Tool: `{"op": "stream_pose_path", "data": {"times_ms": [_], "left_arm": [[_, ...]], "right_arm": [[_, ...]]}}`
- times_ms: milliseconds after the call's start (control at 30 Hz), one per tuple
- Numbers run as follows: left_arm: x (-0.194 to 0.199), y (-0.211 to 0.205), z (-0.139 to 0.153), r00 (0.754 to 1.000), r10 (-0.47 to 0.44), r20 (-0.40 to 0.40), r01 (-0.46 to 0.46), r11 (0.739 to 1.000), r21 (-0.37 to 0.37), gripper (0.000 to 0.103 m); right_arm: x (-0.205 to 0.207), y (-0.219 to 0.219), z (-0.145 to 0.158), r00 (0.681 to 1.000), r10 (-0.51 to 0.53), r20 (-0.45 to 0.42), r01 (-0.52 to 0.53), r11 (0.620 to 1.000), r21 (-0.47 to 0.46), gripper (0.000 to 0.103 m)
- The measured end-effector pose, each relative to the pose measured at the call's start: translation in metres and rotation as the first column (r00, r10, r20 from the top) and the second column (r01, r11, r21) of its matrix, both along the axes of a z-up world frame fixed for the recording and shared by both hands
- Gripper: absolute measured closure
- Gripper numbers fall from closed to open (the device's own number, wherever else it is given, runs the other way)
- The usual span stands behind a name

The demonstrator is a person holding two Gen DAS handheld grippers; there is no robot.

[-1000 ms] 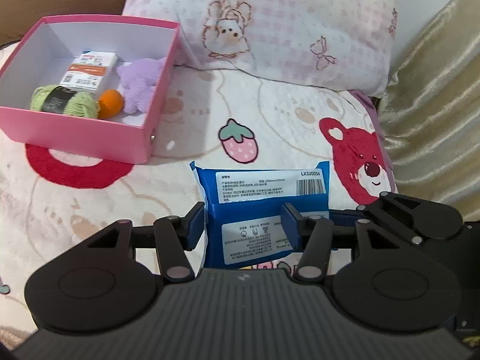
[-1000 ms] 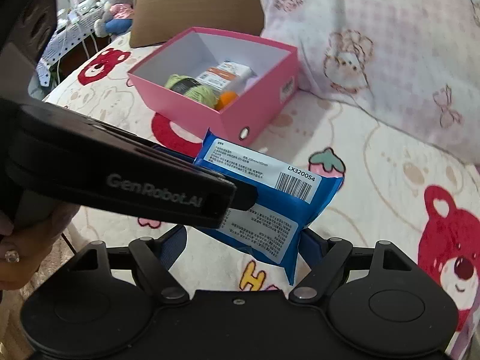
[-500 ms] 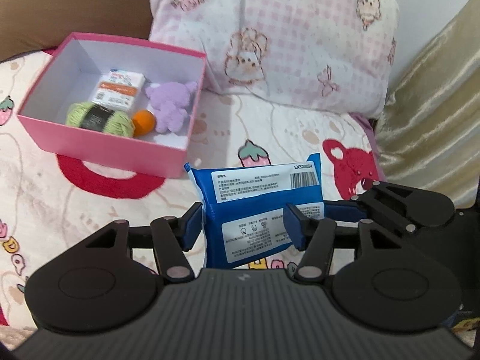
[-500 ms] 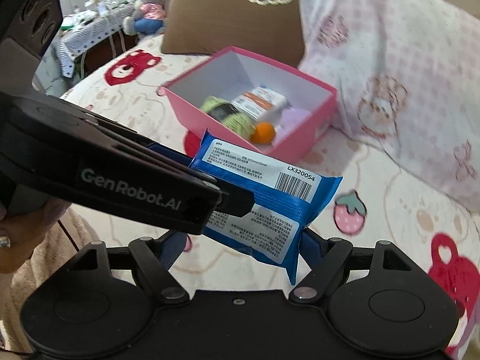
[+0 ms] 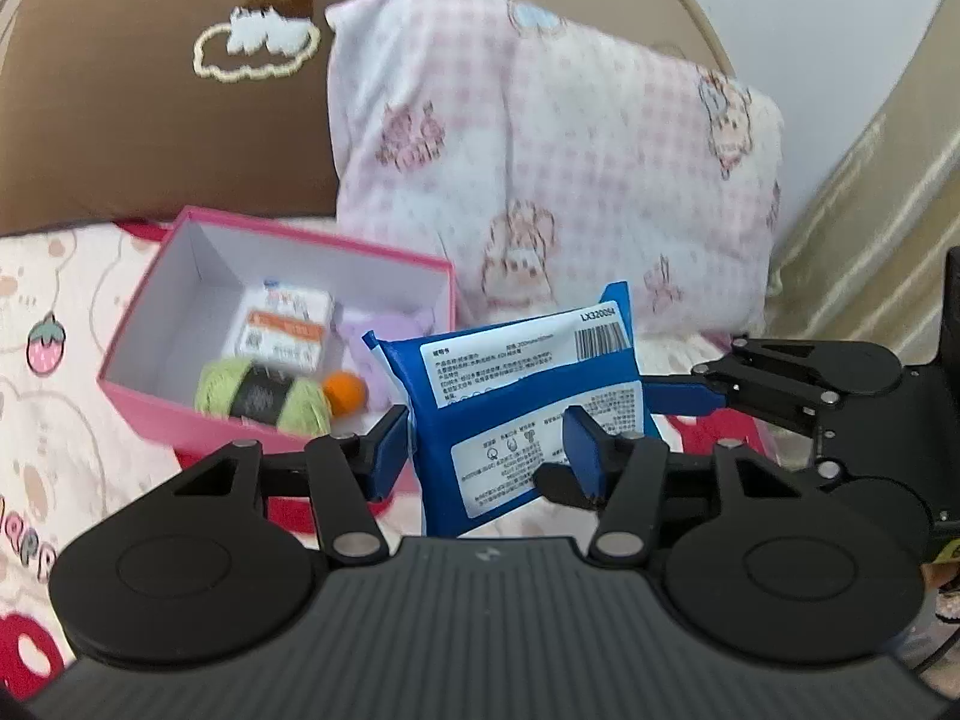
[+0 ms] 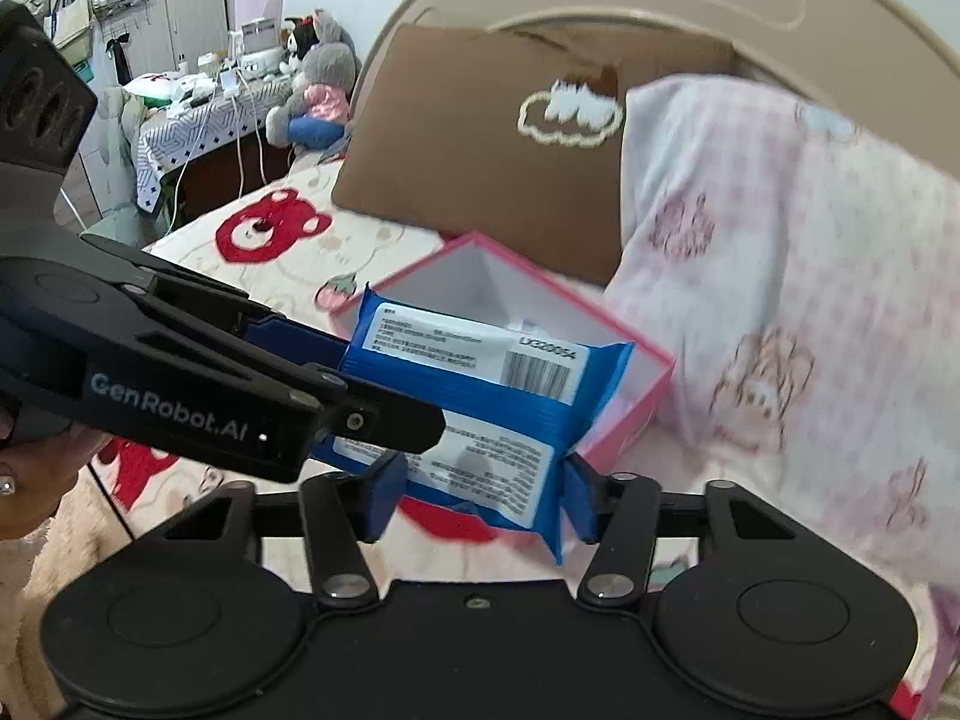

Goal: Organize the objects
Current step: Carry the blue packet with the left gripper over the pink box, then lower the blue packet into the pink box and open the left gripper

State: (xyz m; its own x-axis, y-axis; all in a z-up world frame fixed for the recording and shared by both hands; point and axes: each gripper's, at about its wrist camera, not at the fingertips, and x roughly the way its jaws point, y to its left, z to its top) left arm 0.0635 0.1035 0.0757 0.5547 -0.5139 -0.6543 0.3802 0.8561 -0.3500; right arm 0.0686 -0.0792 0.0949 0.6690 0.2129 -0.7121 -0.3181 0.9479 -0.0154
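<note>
A blue wipes packet [image 5: 516, 378] with white labels hangs in the air just in front of the pink box [image 5: 156, 414]. My left gripper [image 5: 487, 450] is shut on its lower part, the jaws pressing in a little more. In the right wrist view the packet [image 6: 474, 360] partly covers the box [image 6: 630, 420]. My right gripper [image 6: 480, 495] has its jaws closing, and both blue pads touch the packet's lower edge. Inside the box lie green yarn [image 5: 258, 399], an orange ball [image 5: 343, 393], a purple plush [image 5: 384, 330] and a white-and-orange carton [image 5: 282, 324].
The box sits on a bear-print bedspread [image 5: 48, 330]. Behind it lean a brown pillow [image 5: 162, 120] and a pink checked pillow [image 5: 540, 150]. A beige curtain [image 5: 870, 240] hangs on the right. A cluttered side table with plush toys [image 6: 240, 90] stands beyond the bed.
Both grippers rose with the packet and came nearer to the pink box. The right gripper's jaws, wide apart before, have narrowed onto the packet.
</note>
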Motion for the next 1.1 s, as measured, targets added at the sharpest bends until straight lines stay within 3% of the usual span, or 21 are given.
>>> {"op": "stream_pose_path", "data": {"times_ms": [200, 400, 667, 900, 1100], "left_arm": [[0.04, 0.01, 0.005, 0.999, 0.041, 0.03, -0.041, 0.999, -0.019, 0.052], [0.085, 0.022, -0.021, 0.994, 0.11, 0.027, -0.109, 0.994, -0.025, 0.054], [0.131, 0.04, -0.077, 0.988, 0.152, -0.025, -0.153, 0.987, -0.05, 0.054], [0.16, 0.05, -0.108, 0.986, 0.168, 0.01, -0.167, 0.985, -0.047, 0.057], [0.181, 0.056, -0.132, 0.987, 0.161, 0.019, -0.159, 0.984, -0.086, 0.059]], "right_arm": [[0.039, 0.001, 0.009, 0.999, 0.018, 0.033, -0.016, 0.998, -0.059, 0.054], [0.093, 0.003, -0.014, 0.998, 0.057, -0.04, -0.06, 0.996, -0.069, 0.054], [0.144, 0.002, -0.061, 0.991, 0.053, -0.122, -0.052, 0.999, 0.015, 0.054], [0.183, -0.009, -0.1, 0.983, 0.024, -0.182, 0.0, 0.991, 0.133, 0.054], [0.202, -0.012, -0.13, 0.976, 0.007, -0.22, 0.028, 0.988, 0.154, 0.056]]}}
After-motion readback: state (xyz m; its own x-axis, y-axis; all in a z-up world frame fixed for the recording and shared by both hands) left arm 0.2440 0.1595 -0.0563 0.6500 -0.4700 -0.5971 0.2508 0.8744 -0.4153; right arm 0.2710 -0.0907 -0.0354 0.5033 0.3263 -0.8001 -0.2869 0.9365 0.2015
